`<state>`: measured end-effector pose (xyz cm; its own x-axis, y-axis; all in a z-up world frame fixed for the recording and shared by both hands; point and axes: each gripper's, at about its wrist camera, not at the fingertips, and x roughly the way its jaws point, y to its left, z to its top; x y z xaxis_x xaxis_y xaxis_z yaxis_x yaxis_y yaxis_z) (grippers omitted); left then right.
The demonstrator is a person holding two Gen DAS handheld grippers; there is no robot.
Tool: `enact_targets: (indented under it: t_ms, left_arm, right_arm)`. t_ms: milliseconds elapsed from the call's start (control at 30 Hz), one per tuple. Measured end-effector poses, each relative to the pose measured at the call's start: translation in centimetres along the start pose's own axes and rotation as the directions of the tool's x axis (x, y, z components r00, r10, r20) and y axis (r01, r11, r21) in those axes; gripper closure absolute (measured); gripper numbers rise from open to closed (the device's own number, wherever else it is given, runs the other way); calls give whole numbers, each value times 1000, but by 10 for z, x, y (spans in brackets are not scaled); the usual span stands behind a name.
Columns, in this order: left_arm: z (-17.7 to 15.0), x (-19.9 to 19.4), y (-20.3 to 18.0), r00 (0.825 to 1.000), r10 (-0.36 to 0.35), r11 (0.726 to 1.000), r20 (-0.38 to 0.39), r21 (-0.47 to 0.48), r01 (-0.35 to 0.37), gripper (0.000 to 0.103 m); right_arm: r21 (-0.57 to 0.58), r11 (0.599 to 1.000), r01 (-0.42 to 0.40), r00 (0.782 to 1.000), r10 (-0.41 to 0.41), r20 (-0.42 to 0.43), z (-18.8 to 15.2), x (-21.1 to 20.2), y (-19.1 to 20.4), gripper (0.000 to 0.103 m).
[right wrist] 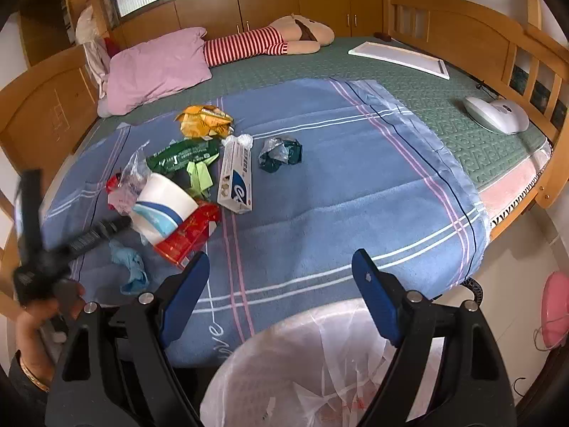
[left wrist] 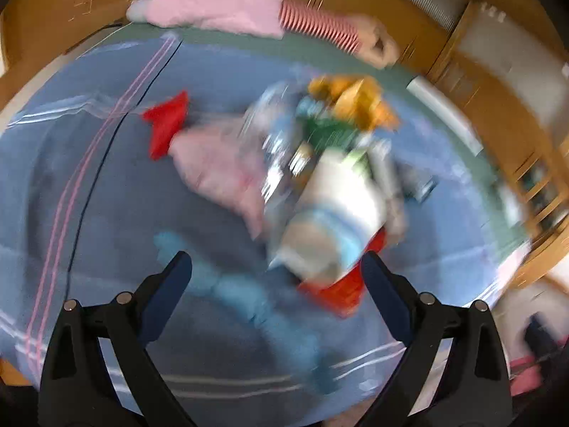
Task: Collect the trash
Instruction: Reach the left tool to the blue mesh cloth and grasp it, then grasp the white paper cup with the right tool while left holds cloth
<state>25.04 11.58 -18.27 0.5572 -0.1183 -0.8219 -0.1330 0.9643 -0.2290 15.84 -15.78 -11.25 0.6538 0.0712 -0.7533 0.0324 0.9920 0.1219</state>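
Trash lies in a heap on the blue blanket (right wrist: 320,192): a paper cup (right wrist: 163,206) on its side, a red packet (right wrist: 188,238), a toothpaste box (right wrist: 236,178), green (right wrist: 181,154) and yellow wrappers (right wrist: 204,121), a dark teal crumple (right wrist: 281,153) and a blue crumple (right wrist: 129,267). My right gripper (right wrist: 281,259) stands open and empty over the blanket's near edge, above a bag-lined bin (right wrist: 320,356). The left wrist view is blurred. There my left gripper (left wrist: 275,263) is open, just short of the cup (left wrist: 330,220) and red packet (left wrist: 338,291), with the blue crumple (left wrist: 249,302) below it.
A pink pillow (right wrist: 156,67) and a striped doll (right wrist: 270,41) lie at the head of the bed. A white board (right wrist: 402,58) and a white rounded device (right wrist: 496,114) sit on the green mat at right. A wooden bed frame (right wrist: 462,28) surrounds it. A hand (right wrist: 35,320) holds the left gripper.
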Motion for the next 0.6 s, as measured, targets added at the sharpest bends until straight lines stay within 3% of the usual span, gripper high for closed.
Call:
enact_targets:
  t_ms: [100, 200, 267, 333, 400, 433, 600]
  left_arm:
    - [-7, 3, 21, 999, -36, 995, -23, -96, 33, 8]
    - [-13, 16, 33, 996, -17, 992, -88, -127, 6, 11]
    - [-18, 28, 28, 989, 14, 996, -146, -81, -26, 30]
    - [-23, 34, 18, 985, 14, 1000, -172, -12, -16, 43]
    - [-26, 32, 8, 987, 20, 998, -159, 56, -11, 63]
    - [-27, 31, 2, 988, 13, 996, -153, 94, 2, 80]
    - [-27, 10, -2, 996, 67, 990, -62, 128, -59, 84]
  right_arm:
    - [-10, 1000, 5, 1000, -6, -18, -6, 6, 0, 21]
    - [16, 1000, -26, 998, 27, -64, -12, 14, 0, 21]
    - [16, 998, -55, 996, 56, -71, -15, 12, 4, 21]
    - [-21, 999, -47, 997, 45, -59, -18, 8, 11, 21]
    - [-48, 998, -31, 998, 28, -52, -19, 5, 15, 21]
    - [-51, 998, -26, 998, 24, -53, -20, 5, 16, 21]
    - [-42, 999, -21, 998, 18, -67, -19, 9, 18, 21]
